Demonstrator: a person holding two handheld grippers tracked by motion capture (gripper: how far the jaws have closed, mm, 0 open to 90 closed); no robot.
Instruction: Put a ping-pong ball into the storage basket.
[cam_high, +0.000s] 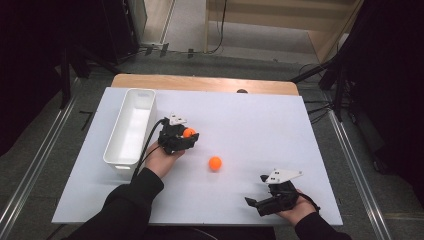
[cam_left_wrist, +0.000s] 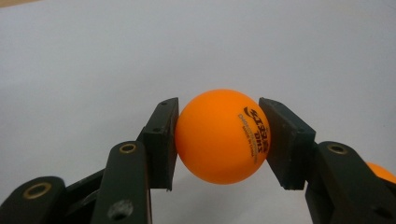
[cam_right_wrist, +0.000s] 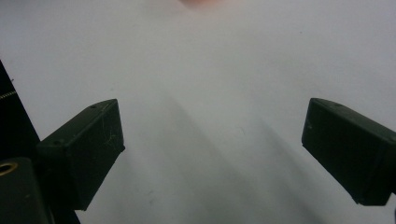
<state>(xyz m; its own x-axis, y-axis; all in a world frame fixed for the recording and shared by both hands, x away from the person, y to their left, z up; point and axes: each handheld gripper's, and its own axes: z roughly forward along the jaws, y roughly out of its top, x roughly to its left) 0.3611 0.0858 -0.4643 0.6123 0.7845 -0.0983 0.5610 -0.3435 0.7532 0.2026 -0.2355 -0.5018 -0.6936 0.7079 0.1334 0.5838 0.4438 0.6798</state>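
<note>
Tongs on the left (cam_left_wrist: 218, 140) pinch an orange ball (cam_left_wrist: 219, 136) just beside the white bin (cam_high: 131, 126), forearm angled inward. Right tongs (cam_right_wrist: 212, 149) gape wide, resting low near the worktop's (cam_high: 260, 125) front edge.

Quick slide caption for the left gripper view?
Left tongs clamped on an orange table tennis ball above the white table.

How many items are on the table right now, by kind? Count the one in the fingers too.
Orange balls: 2, one held in the left gripper as held ball, one loose ball on the white table.
White bins: 1, the white bin at the table's left.
Total: 3
</note>
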